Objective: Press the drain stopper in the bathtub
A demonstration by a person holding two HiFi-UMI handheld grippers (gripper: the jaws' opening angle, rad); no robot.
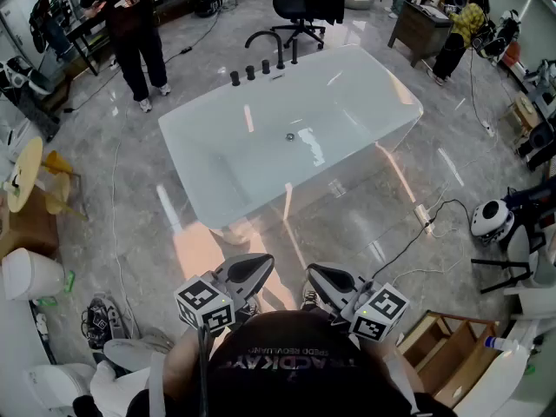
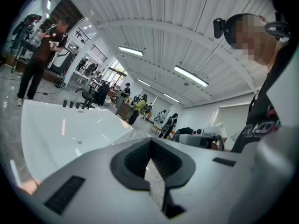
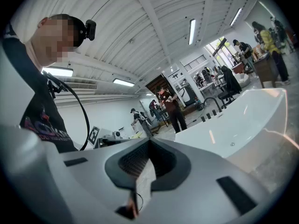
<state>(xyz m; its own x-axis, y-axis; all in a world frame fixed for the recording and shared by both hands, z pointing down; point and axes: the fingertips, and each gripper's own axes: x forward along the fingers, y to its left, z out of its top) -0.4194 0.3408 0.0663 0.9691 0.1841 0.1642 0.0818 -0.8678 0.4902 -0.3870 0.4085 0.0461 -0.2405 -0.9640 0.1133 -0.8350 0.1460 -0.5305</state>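
A white freestanding bathtub (image 1: 261,155) stands on the grey marble floor ahead of me. Its small round metal drain stopper (image 1: 290,136) sits in the middle of the tub floor. It also shows as a tiny dot in the left gripper view (image 2: 79,142) and the right gripper view (image 3: 232,144). Both grippers are held low near my chest, well short of the tub. The left gripper (image 1: 259,265) and the right gripper (image 1: 316,274) are both shut, tips touching, with nothing held. Each gripper view looks over its own closed jaws towards the tub.
A black faucet (image 1: 265,38) and a row of knobs sit on the tub's far rim. A person (image 1: 132,24) stands at the back left. A power strip with its cable (image 1: 423,216) lies right of the tub. Toilets (image 1: 30,274) stand left, a wooden box (image 1: 443,347) right.
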